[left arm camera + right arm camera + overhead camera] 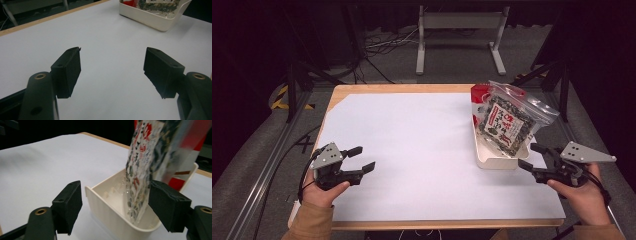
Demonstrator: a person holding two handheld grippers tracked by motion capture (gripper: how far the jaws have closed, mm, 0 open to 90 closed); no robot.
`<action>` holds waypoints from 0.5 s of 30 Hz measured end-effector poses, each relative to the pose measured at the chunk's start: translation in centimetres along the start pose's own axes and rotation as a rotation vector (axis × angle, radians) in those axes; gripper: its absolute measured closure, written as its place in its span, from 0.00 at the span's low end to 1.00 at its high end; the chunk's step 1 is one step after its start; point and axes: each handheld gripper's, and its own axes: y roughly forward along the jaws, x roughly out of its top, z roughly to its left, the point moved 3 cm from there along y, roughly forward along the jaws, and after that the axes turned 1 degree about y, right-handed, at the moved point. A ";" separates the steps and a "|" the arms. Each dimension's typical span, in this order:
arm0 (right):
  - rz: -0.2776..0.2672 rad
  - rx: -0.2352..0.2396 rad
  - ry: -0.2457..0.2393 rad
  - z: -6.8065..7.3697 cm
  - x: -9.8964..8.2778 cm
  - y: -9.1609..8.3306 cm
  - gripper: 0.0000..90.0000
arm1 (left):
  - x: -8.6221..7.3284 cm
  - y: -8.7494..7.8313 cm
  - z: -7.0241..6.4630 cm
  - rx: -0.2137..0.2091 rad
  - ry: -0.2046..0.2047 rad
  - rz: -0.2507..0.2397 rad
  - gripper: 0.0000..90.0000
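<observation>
A clear snack bag (508,120) with dark contents and a red-and-white label stands tilted in a white tray (492,161) at the table's right side. Behind it in the tray is a red-and-white package (478,95). My right gripper (532,156) is open just right of the tray's near end; in the right gripper view its jaws straddle the tray's corner (105,202) and the bag's lower edge (140,182) without touching. My left gripper (362,159) is open over bare white paper at the near left, holding nothing (112,67). The tray (150,17) lies far ahead of it.
A white sheet (412,150) covers most of the wooden table (377,89). Beyond the table's far edge stands a grey metal frame (459,30) on the carpet, with cables on the floor. Black stand legs flank both sides.
</observation>
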 end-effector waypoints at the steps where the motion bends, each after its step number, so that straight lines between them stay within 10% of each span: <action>1: -0.005 0.007 0.000 0.2 -0.2 0.2 0.29 | -0.1 0.0 0.0 -0.001 0.000 -0.007 0.34; 15: -0.049 0.053 0.005 2.0 -3.6 3.4 0.29 | -1.4 0.4 -0.4 -0.040 -0.003 -0.028 0.33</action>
